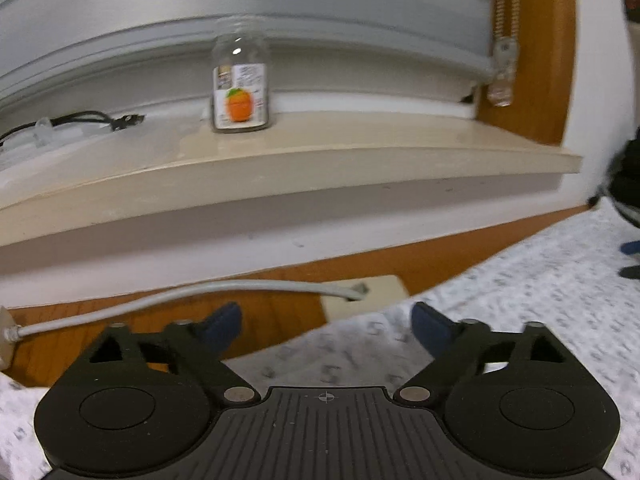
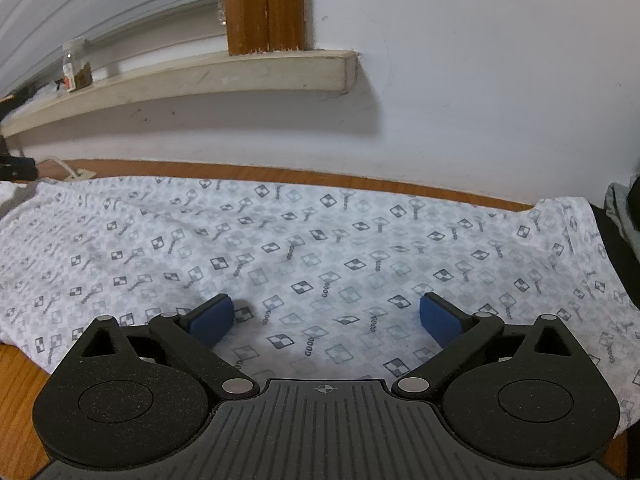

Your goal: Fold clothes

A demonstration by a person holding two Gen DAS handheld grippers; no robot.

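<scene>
A white garment with a small grey check-and-key print [image 2: 304, 248] lies spread flat on a wooden table [image 2: 16, 376]. My right gripper [image 2: 326, 318] is open and empty, low over the garment near its front edge. My left gripper [image 1: 326, 328] is open and empty over the garment's far left corner [image 1: 500, 300], at the table's back edge. The right gripper shows at the right edge of the left wrist view [image 1: 630, 184].
A beige window sill [image 1: 280, 168] runs along the white wall behind the table, with a glass jar [image 1: 240, 84] and a black cable [image 1: 80, 120] on it. A grey cable [image 1: 180, 294] and a socket box [image 1: 360, 292] lie on the table. Dark clothing [image 2: 624, 220] sits at the right.
</scene>
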